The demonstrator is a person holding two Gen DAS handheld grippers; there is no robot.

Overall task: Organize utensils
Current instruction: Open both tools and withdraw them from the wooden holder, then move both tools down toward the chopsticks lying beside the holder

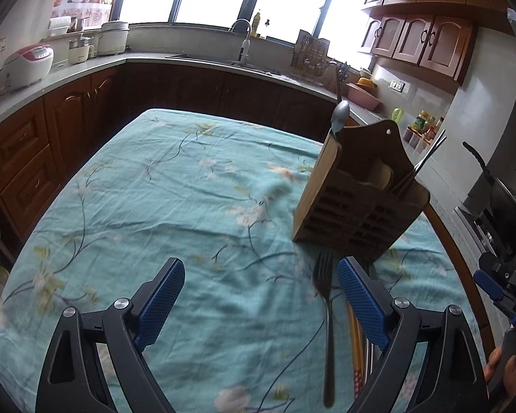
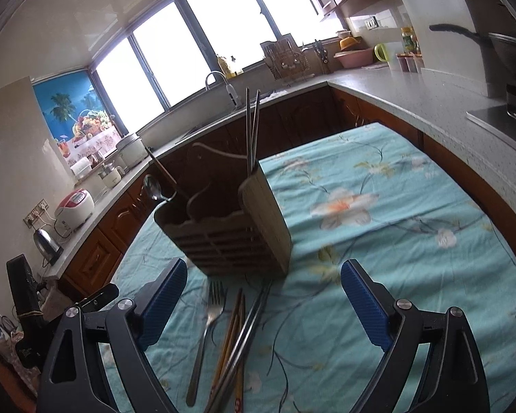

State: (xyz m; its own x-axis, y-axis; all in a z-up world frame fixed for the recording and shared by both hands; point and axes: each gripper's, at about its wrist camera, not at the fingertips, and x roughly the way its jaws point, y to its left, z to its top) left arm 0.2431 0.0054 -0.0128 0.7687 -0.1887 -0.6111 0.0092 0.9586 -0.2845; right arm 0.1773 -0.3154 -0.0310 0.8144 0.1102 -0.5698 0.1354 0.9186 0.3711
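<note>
A wooden utensil holder (image 1: 357, 199) (image 2: 230, 234) stands on the table with the teal floral cloth (image 1: 175, 199) (image 2: 378, 227). A metal spoon (image 1: 340, 114) (image 2: 152, 186) and steel chopsticks (image 1: 426, 160) (image 2: 251, 127) stick out of it. In front of it on the cloth lie a fork (image 1: 326, 323) (image 2: 206, 334), yellow wooden chopsticks (image 2: 231, 340) (image 1: 353, 340) and steel chopsticks (image 2: 249, 327). My left gripper (image 1: 261, 277) hovers open over the cloth, the fork just inside its right finger. My right gripper (image 2: 264, 277) is open above the loose utensils, holding nothing.
Kitchen counters (image 2: 412, 93) with wooden cabinets (image 1: 44, 144) wrap around the table. Rice cookers (image 1: 27, 65), a sink tap (image 1: 241, 39) and a dish rack (image 1: 309, 56) sit on them. The other gripper (image 1: 498, 285) shows at the right edge of the left view.
</note>
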